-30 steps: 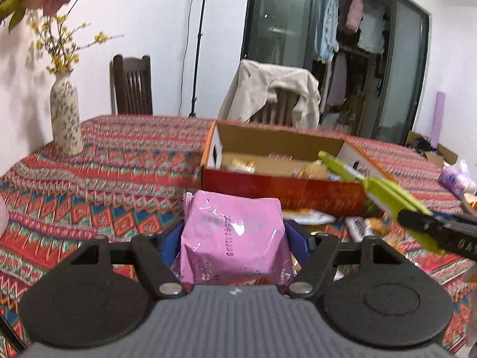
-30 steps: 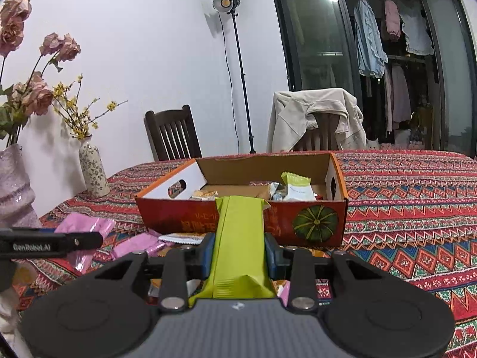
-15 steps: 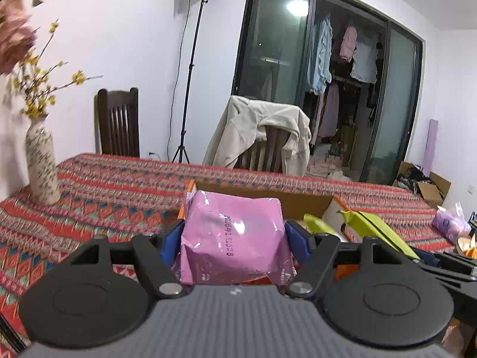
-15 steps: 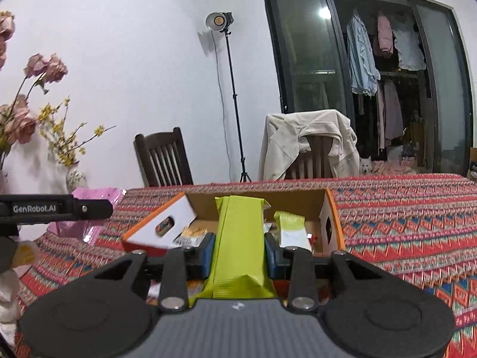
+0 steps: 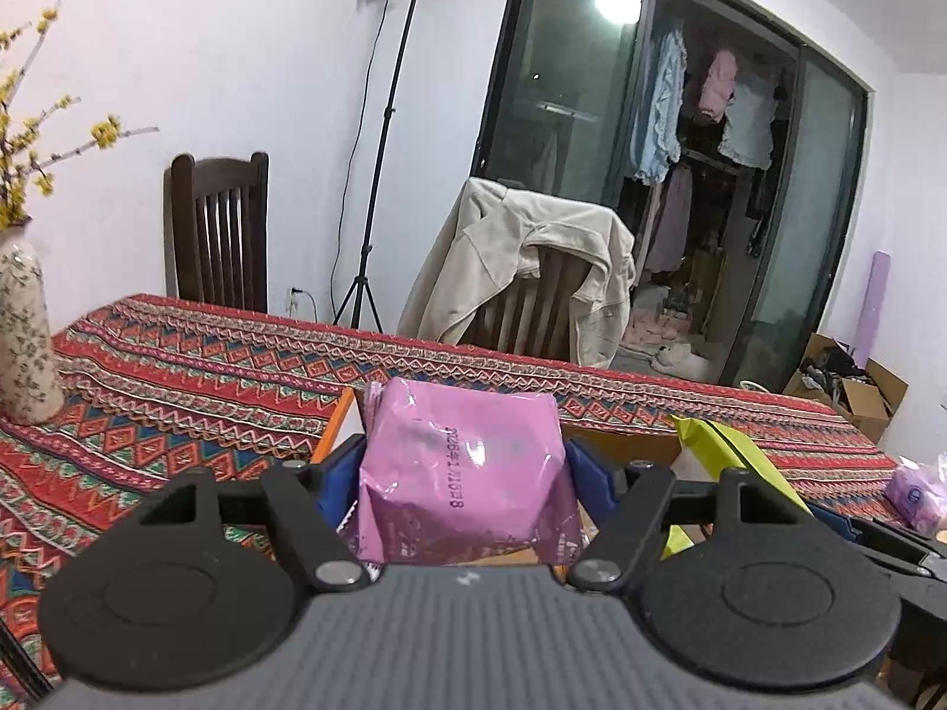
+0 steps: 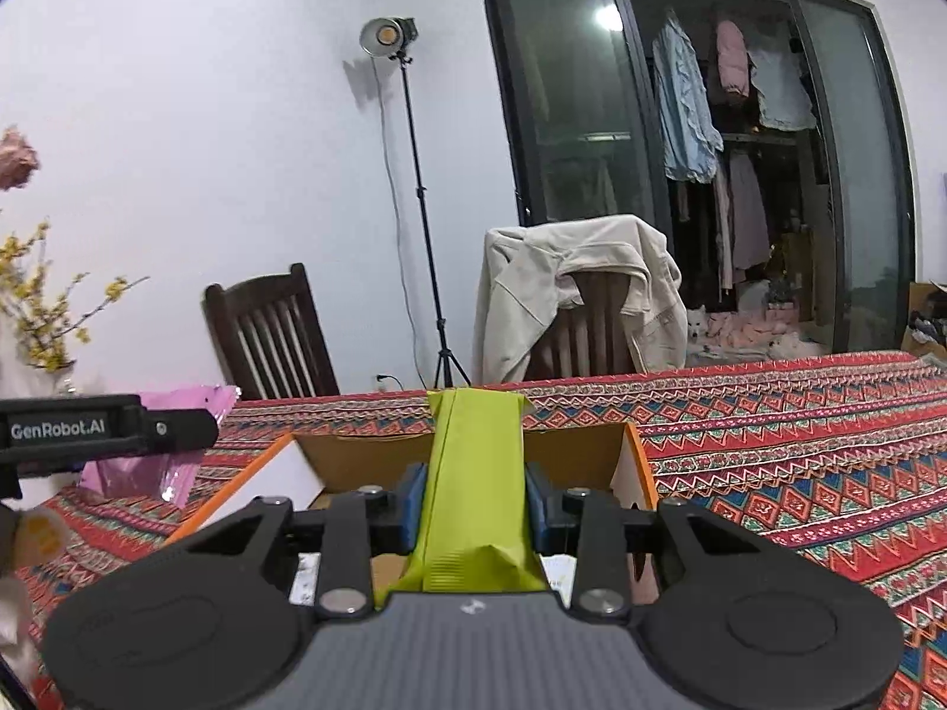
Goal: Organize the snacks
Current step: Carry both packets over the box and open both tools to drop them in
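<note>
My left gripper is shut on a pink snack packet and holds it over the near left part of the cardboard box. My right gripper is shut on a green snack packet and holds it above the open box. The green packet also shows in the left wrist view, to the right. The pink packet shows in the right wrist view, at the left behind the left gripper's body. The box inside is mostly hidden by both grippers.
The table has a red patterned cloth. A flowered vase stands at the far left. Two chairs stand behind the table, a bare one and one with a beige jacket. A pale purple bag lies at the right.
Both grippers have risen and moved forward over the box with their packets. The box has dropped low in both views and the room behind fills them.
</note>
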{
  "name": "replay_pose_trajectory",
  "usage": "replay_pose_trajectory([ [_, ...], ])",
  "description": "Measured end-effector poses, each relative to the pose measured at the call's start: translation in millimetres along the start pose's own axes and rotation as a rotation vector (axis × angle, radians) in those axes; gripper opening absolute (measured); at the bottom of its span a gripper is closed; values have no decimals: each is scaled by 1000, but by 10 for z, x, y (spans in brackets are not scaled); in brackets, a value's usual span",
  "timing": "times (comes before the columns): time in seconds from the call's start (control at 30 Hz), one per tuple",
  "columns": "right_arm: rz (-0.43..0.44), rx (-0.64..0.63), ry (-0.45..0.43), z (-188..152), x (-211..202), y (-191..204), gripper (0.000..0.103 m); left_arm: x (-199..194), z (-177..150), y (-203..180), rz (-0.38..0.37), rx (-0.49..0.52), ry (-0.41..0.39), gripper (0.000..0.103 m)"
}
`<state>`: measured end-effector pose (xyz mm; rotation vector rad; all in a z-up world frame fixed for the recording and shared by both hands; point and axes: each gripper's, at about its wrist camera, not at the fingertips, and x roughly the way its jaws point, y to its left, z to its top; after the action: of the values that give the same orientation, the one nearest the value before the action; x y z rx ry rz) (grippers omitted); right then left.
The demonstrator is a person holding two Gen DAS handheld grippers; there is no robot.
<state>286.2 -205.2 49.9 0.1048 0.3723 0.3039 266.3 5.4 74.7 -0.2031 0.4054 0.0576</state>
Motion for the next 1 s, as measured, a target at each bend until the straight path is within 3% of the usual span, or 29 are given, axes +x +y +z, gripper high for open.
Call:
replay_pose_trajectory([
  [0.27,-7,37,19,-132,426,-118,33,450,-169,50,14,8,15,73],
  [0.5,4,33,66,-232,559,-196,33,573,-259,88,15,10,47,73],
  [0.57,12,27,80,-249,586,-194,34,557,-285,70,0,23,41,78],
  [0.6,15,23,87,-259,595,-193,35,544,-304,73,-4,26,34,86],
  [0.63,12,23,89,-272,589,-188,40,528,-313,77,-10,27,26,91],
  [0.7,12,29,94,-296,569,-201,81,476,-313,92,-13,21,3,103],
  [0.73,7,32,88,-306,551,-211,88,440,-313,104,-7,12,-15,103],
  [0.9,-10,31,72,-338,473,-234,99,391,-284,184,3,-27,-25,103],
  [1.0,-18,22,70,-349,436,-220,100,362,-274,184,11,-28,-30,103],
])
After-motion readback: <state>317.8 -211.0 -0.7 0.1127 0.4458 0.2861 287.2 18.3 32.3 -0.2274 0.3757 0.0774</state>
